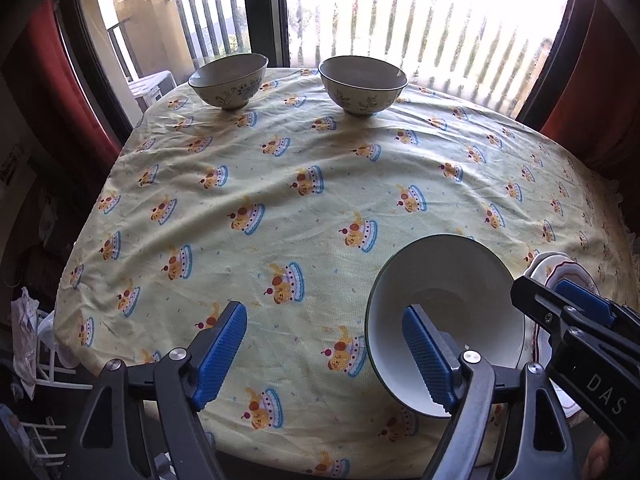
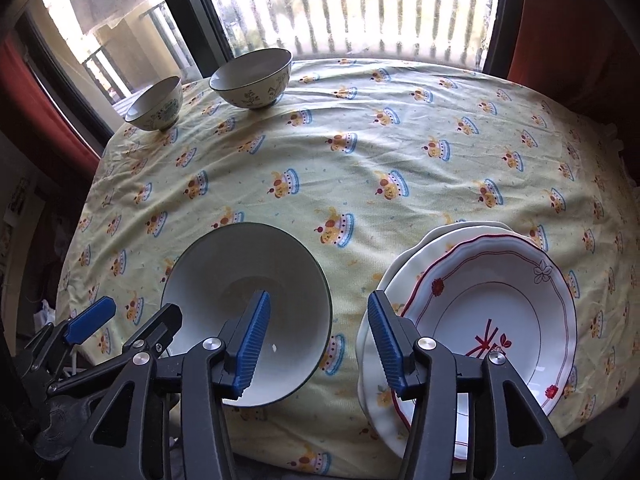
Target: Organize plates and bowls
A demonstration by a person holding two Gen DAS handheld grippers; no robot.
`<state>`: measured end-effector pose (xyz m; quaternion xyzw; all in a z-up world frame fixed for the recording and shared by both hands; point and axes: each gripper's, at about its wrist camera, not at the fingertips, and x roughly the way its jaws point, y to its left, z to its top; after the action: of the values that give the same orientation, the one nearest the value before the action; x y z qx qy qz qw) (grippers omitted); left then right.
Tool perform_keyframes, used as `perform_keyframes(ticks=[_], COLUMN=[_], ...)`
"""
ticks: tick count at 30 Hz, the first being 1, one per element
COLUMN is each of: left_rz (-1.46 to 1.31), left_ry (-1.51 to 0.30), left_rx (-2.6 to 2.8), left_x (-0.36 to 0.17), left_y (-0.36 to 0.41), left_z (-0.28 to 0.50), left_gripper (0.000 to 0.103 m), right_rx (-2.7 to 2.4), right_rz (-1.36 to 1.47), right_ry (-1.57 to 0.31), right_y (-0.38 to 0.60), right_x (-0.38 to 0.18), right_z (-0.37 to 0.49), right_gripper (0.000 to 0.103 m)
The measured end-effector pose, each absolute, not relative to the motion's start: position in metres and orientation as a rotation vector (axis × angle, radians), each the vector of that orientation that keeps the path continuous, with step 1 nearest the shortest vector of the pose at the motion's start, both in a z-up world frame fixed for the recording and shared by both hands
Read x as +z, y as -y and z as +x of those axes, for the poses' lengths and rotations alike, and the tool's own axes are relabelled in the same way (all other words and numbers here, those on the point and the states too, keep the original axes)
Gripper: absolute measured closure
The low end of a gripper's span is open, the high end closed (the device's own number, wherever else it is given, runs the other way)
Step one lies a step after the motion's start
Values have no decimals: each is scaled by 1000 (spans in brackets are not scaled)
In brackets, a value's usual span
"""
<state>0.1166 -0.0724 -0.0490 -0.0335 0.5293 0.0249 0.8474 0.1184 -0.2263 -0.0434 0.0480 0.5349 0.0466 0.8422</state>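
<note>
Now | both jaws open, empty | white bowl beside plates at table edge

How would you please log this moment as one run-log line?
left tool: open, empty | right tool: open, empty | white bowl: near edge | plate stack: beside it | two patterned bowls: far side, unstacked

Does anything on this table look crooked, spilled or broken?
Nothing is spilled or broken. The stack of plates is slightly untidy: the red-trimmed top plate sits off-centre, so the lower rims show on its left. The white bowl and the two patterned bowls stand upright and empty.
</note>
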Motion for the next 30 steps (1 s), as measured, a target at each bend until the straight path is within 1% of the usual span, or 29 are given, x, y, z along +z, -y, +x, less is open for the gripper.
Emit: perform_keyframes(ticks=[1, 2, 4, 9, 13, 21, 30], left_rz=[-72, -73, -58, -12, 34, 30, 29], left_ry=[-1113, -1109, -1103, -1107, -1063, -1017, -995], left_rx=[40, 22, -16, -100, -142, -165, -186], left_x=[-47, -45, -42, -31, -14, 3, 1], left_y=[69, 66, 61, 45, 30, -12, -66], left_z=[119, 122, 128, 145, 158, 189, 228], left_gripper=[15, 12, 11, 11, 11, 11, 11], right_rx=[91, 84, 73, 45, 11, -32, -62], right_rz=[102, 107, 114, 115, 109, 102, 106], right_ry=[-1120, -1110, -1099, -1091, -1070, -1008, -976], right_y=[224, 221, 212, 181, 153, 101, 45], right_x=[-40, -38, -34, -25, -13, 14, 18], right_z=[121, 123, 127, 138, 149, 177, 214], right_gripper=[44, 40, 33, 32, 32, 31, 24])
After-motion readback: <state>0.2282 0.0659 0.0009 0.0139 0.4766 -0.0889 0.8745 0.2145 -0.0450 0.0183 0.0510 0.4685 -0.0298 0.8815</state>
